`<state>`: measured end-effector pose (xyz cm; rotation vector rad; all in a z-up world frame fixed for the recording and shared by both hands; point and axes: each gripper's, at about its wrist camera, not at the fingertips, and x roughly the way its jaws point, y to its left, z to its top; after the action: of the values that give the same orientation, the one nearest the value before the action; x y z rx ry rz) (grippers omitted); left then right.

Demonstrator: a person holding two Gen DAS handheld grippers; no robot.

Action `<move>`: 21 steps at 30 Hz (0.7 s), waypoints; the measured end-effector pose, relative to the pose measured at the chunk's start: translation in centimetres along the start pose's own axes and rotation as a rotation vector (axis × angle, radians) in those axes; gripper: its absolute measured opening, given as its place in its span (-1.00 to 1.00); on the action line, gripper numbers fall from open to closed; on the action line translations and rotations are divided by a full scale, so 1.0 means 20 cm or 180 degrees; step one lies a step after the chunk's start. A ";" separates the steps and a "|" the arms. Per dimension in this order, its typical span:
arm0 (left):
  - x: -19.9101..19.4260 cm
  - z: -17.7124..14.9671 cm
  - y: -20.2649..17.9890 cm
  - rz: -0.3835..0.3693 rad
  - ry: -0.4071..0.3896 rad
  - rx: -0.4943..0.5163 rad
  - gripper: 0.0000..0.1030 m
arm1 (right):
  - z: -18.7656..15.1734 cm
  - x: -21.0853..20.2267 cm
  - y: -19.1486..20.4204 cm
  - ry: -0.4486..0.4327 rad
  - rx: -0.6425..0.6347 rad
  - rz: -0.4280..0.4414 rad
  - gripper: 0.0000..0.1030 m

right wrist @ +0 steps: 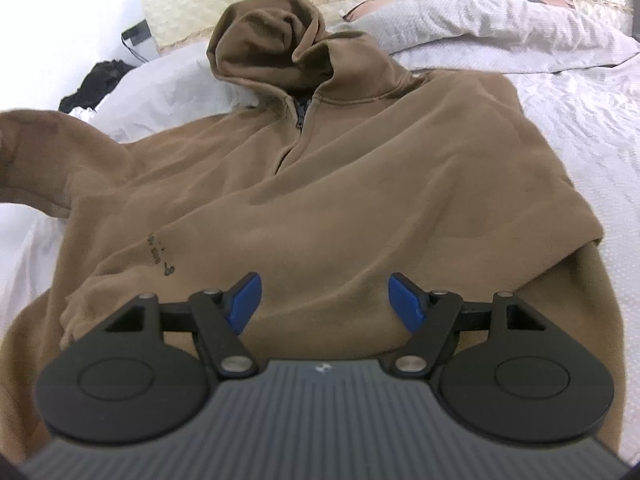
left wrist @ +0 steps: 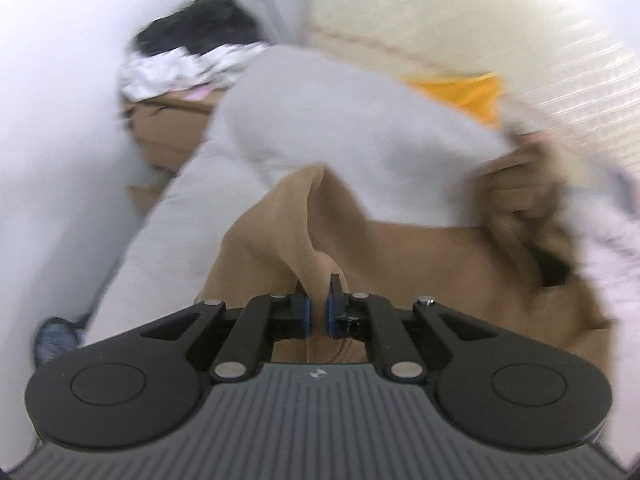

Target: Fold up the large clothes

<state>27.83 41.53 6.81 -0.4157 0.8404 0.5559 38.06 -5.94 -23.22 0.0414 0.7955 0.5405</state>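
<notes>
The left gripper [left wrist: 316, 300] is pinching a raised ridge of the brown hoodie [right wrist: 320, 184], its blue pads [left wrist: 305, 314] closed tight on the fabric, while the right gripper [right wrist: 324, 300] is hovering wide and empty just over the garment's lower front. The hoodie is lying spread on the white bed [right wrist: 580, 128], front up, its long axis running from the hem near the right gripper to the hood [right wrist: 268, 36] by the pillow [right wrist: 500, 28]. It is looking soft, thick and limp, likely sagging when lifted, so seams, cuffs or hem are offering the surest hold
</notes>
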 end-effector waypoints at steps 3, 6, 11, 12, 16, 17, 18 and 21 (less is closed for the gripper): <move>-0.27 0.03 -0.19 -0.0354 -0.0103 0.0015 -0.83 | 0.01 -0.07 -0.05 -0.0098 0.0124 0.0023 0.40; -0.46 0.01 -0.44 -0.0555 -0.0202 0.0141 -0.83 | 0.03 -0.13 -0.09 -0.0205 0.0230 0.0045 0.40; -0.60 -0.10 -0.92 -0.0834 -0.0294 0.0353 -0.83 | 0.02 -0.21 -0.17 -0.0395 0.0290 -0.0085 0.40; -0.61 -0.15 -1.03 -0.0887 -0.0332 0.0459 -0.83 | 0.01 -0.24 -0.19 -0.0419 0.0319 -0.0075 0.41; -0.54 -0.32 -1.39 -0.1165 -0.0242 0.0595 -0.83 | -0.01 -0.36 -0.30 -0.0542 0.0539 -0.0019 0.41; -0.52 -0.39 -1.48 -0.1227 -0.0215 0.0625 -0.83 | -0.01 -0.39 -0.33 -0.0582 0.0591 -0.0017 0.41; -0.48 -0.45 -1.57 -0.1322 -0.0168 0.0643 -0.83 | 0.00 -0.42 -0.37 -0.0641 0.0661 -0.0032 0.41; -0.35 -0.62 -1.79 -0.1578 -0.0001 0.0690 -0.83 | 0.04 -0.48 -0.45 -0.0725 0.0870 -0.0313 0.42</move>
<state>38.72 4.79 9.38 -0.4057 0.7525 0.0054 37.18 -18.15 -18.46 0.3092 0.6402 0.3242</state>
